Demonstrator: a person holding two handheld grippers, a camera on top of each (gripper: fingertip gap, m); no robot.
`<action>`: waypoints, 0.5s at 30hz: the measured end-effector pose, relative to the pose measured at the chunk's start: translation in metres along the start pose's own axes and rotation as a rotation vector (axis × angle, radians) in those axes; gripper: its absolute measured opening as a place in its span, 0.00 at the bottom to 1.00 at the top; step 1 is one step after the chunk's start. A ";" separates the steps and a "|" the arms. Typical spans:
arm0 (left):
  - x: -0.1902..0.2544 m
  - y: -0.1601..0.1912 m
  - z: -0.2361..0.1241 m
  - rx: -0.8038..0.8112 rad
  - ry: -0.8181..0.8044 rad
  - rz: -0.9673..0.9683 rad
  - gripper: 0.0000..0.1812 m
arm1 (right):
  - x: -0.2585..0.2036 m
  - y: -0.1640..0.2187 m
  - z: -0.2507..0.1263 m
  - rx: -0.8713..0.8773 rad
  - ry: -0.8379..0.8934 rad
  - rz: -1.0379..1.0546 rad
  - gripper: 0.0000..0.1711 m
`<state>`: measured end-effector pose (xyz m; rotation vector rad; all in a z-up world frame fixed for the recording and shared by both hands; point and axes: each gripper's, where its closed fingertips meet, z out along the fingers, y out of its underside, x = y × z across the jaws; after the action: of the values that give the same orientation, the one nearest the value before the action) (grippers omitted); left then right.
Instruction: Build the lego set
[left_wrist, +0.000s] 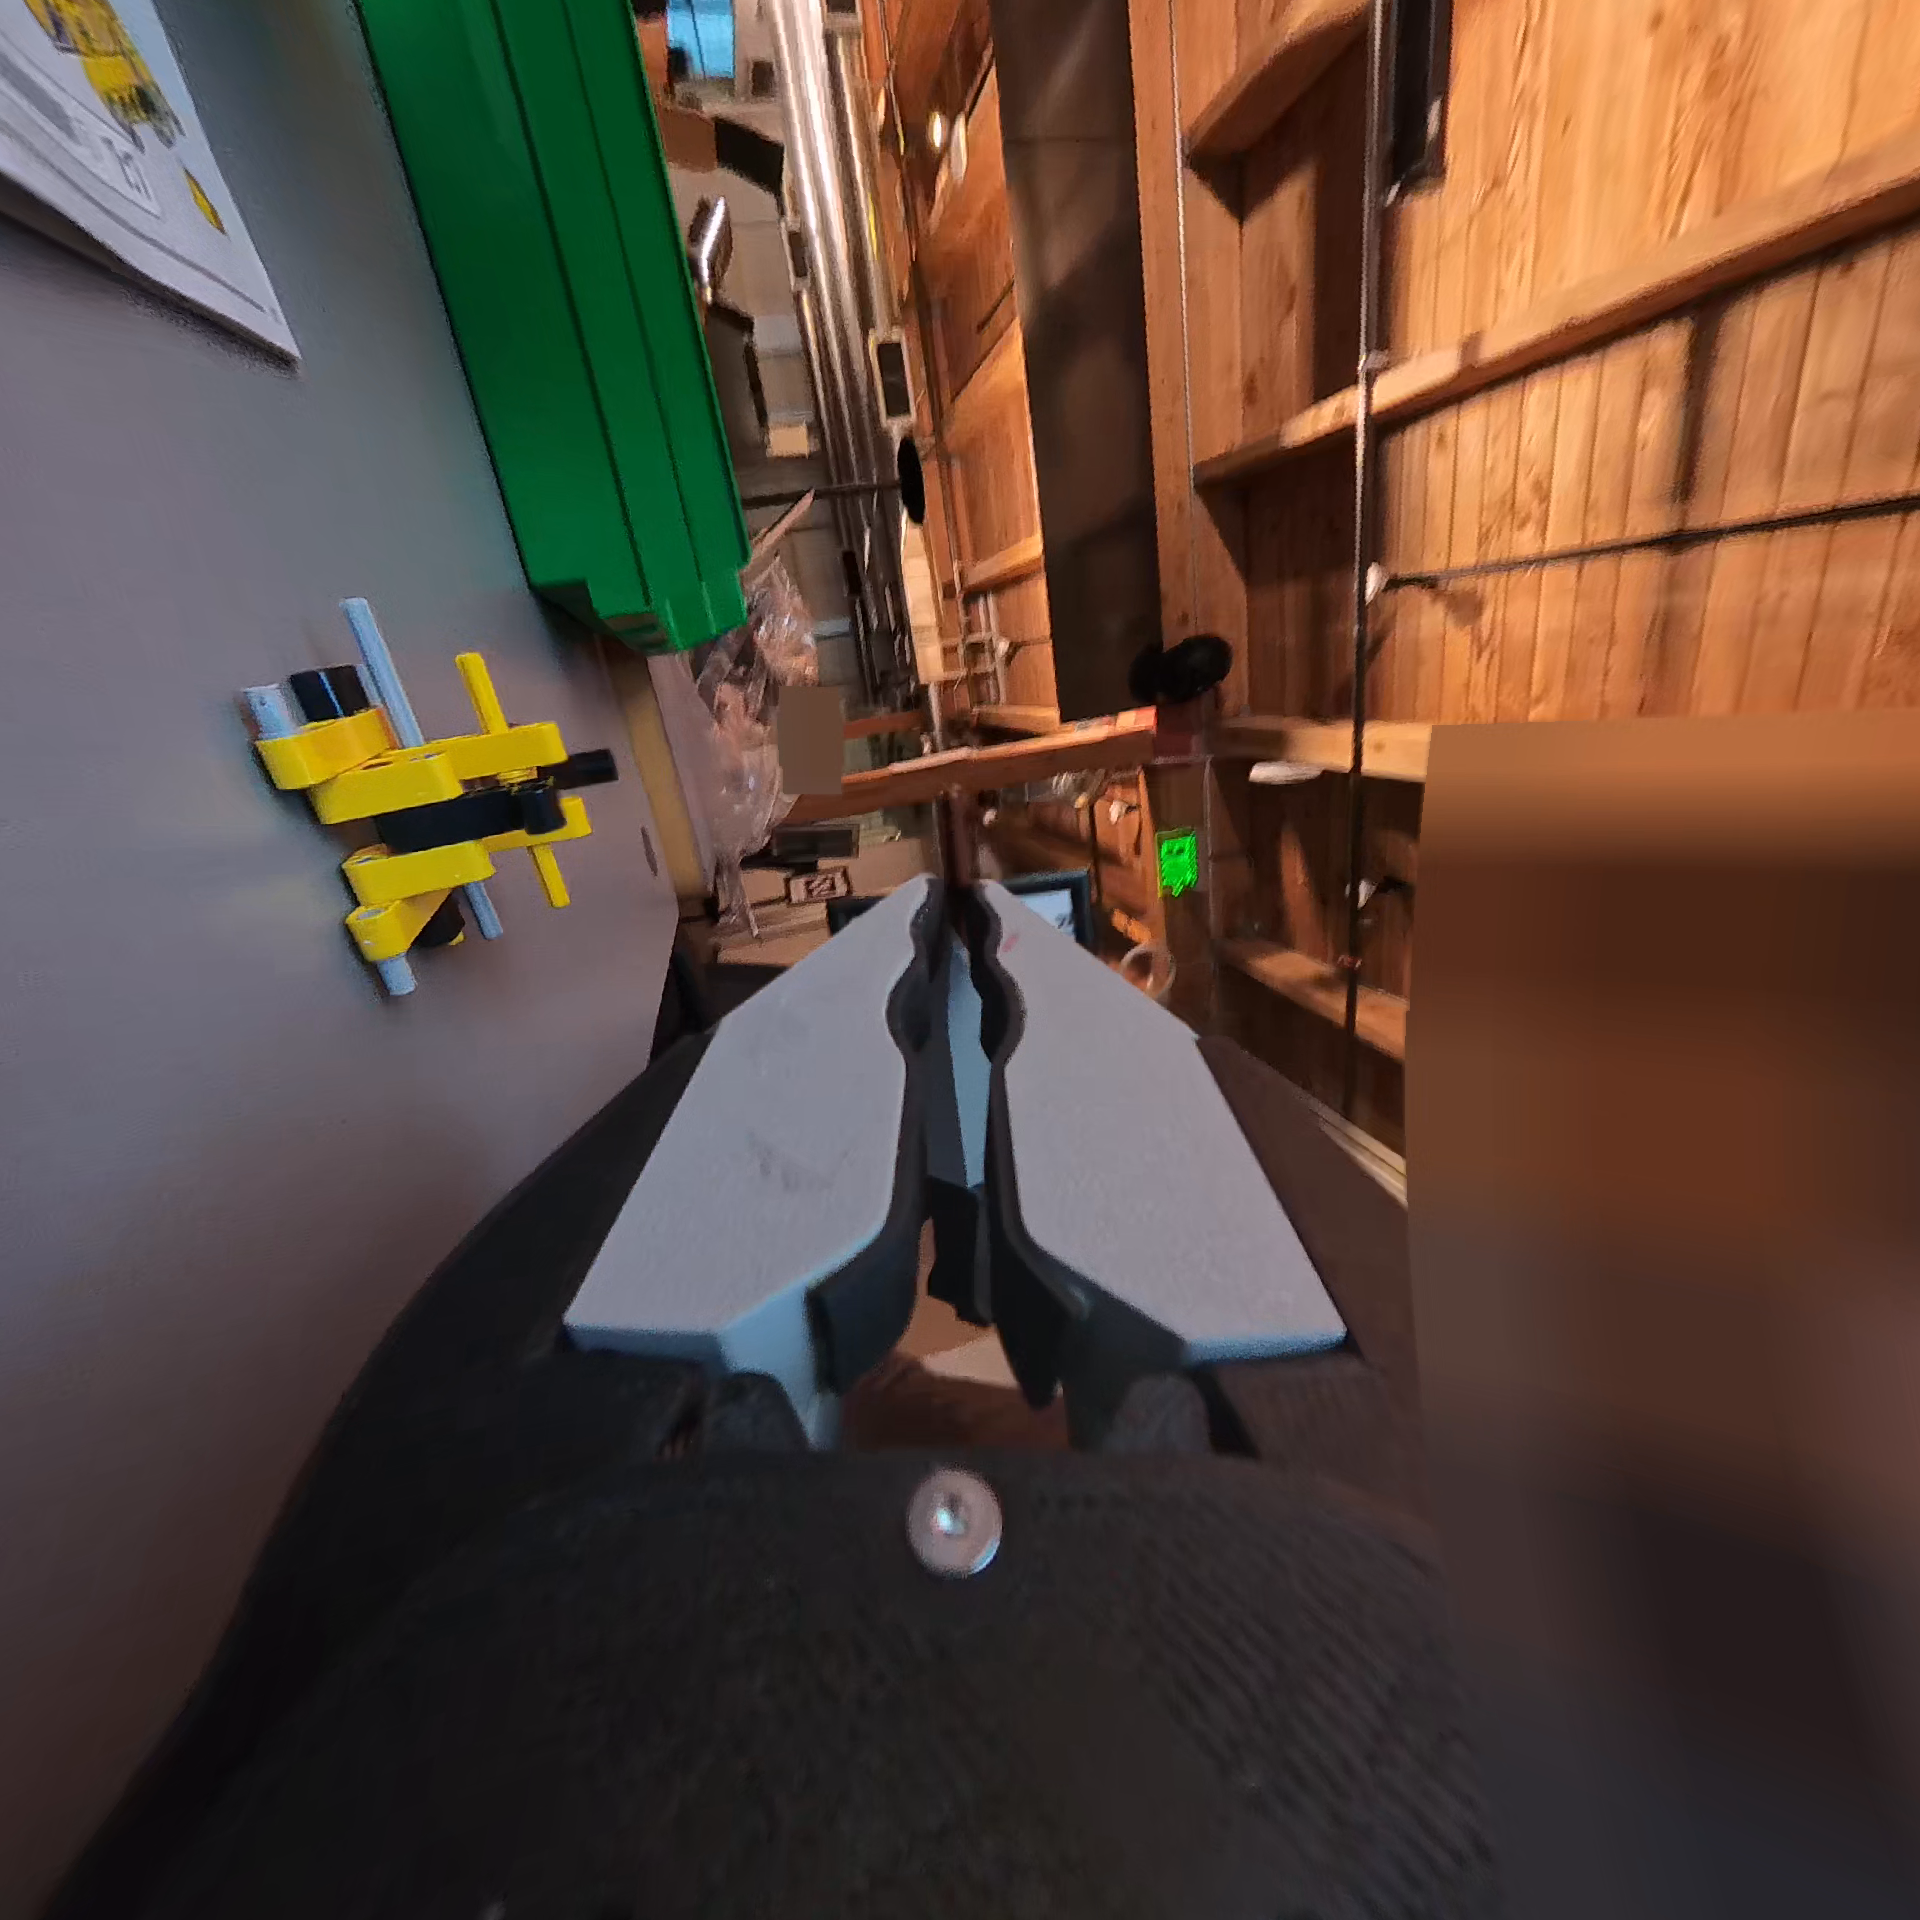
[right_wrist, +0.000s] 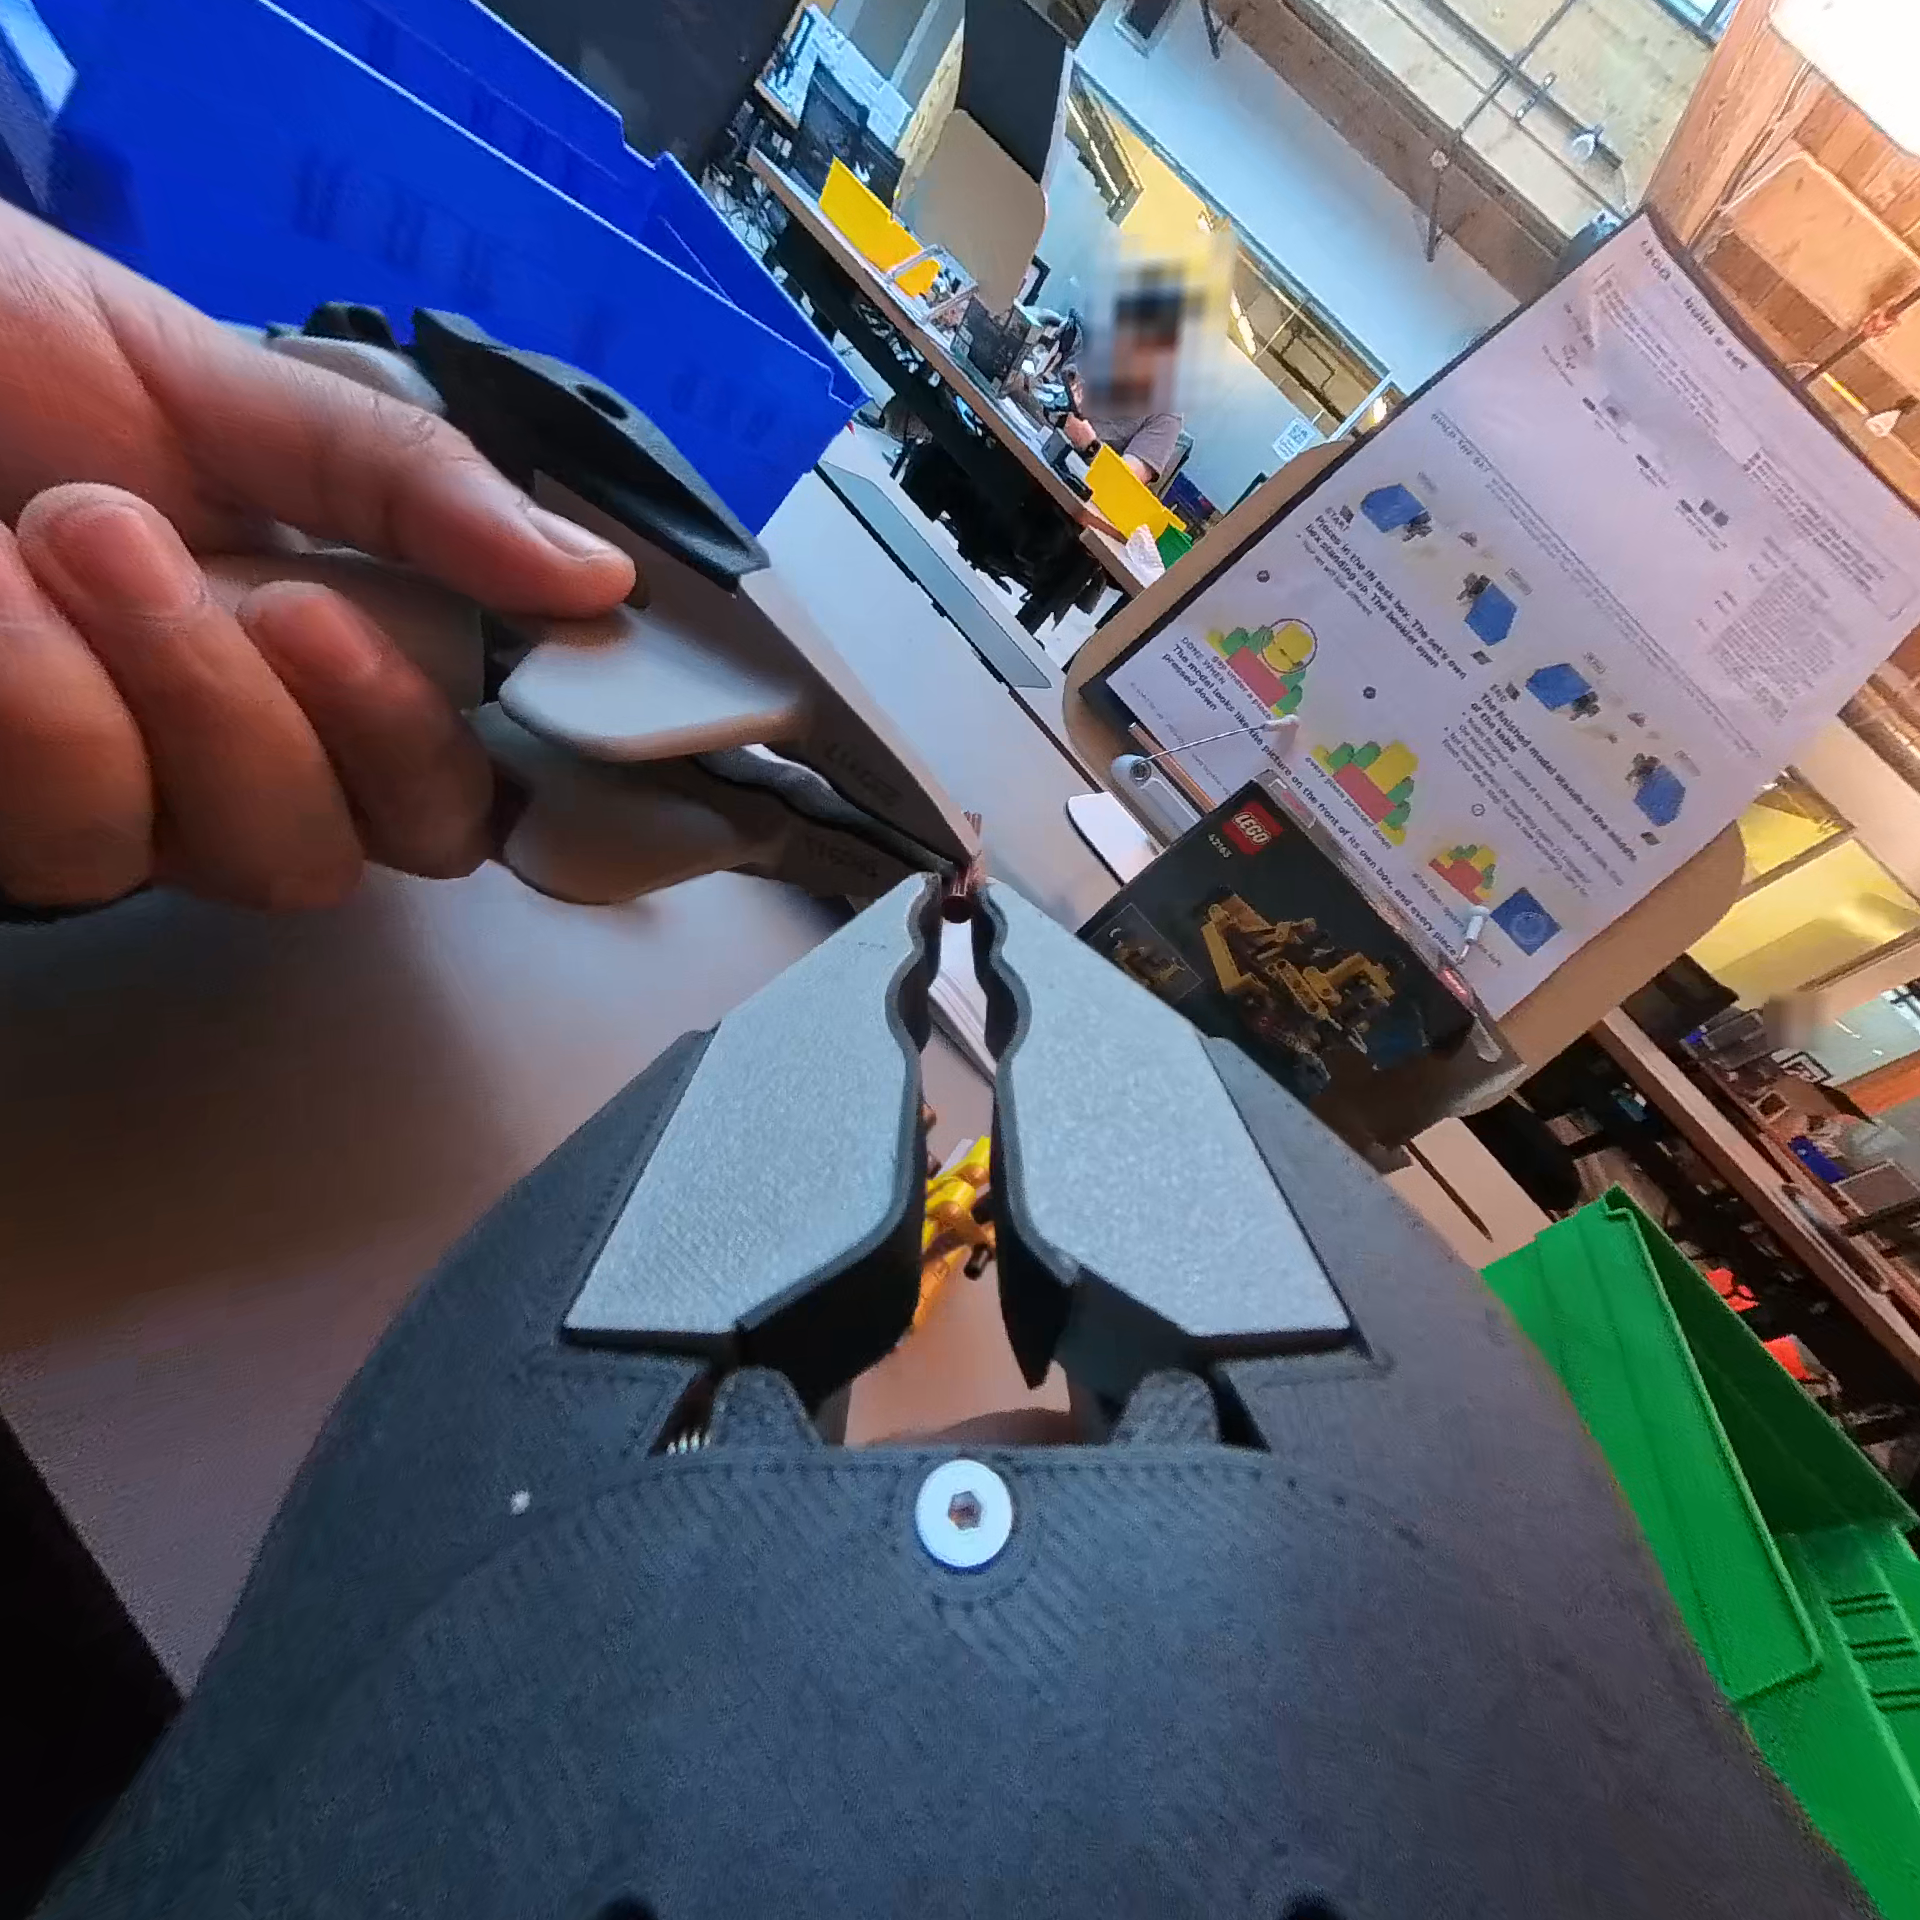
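Note:
My right gripper (right_wrist: 961, 906) is shut on a small dark red lego piece (right_wrist: 957, 906) at its tips. My left gripper (right_wrist: 951, 860), held by a hand (right_wrist: 208, 623), comes in from the left, and its tips meet the same piece from above. In the left wrist view my left gripper (left_wrist: 951, 894) is shut with a thin dark piece (left_wrist: 951, 847) sticking out of its tips. A partly built yellow, black and grey lego assembly (left_wrist: 436, 800) lies on the grey table (left_wrist: 208, 1143). It also shows below, between my right fingers (right_wrist: 956, 1195).
A green bin (left_wrist: 582, 312) stands behind the assembly and also shows at the right (right_wrist: 1714, 1455). A blue bin (right_wrist: 416, 208) is at the back left. The black lego box (right_wrist: 1278, 977) leans under a monitor with a printed sheet (right_wrist: 1507, 623). An instruction booklet (left_wrist: 104, 156) lies on the table. Less than 4 cm separates the two grippers' tips.

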<state>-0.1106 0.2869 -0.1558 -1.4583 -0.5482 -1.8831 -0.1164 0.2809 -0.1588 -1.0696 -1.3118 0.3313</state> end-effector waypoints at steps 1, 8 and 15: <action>0.001 0.002 0.001 -0.048 -0.014 0.032 0.00 | 0.001 0.000 -0.002 0.005 -0.005 0.008 0.01; 0.024 0.006 -0.037 -0.498 -0.122 0.618 0.10 | 0.050 0.040 -0.023 -0.066 0.091 0.021 0.01; -0.028 -0.044 -0.077 -0.612 -0.570 1.216 0.29 | 0.094 0.093 -0.004 -0.094 0.075 0.139 0.01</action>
<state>-0.1899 0.2710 -0.2007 -2.0217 0.6649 -0.6431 -0.0523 0.3960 -0.1728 -1.2444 -1.1992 0.3324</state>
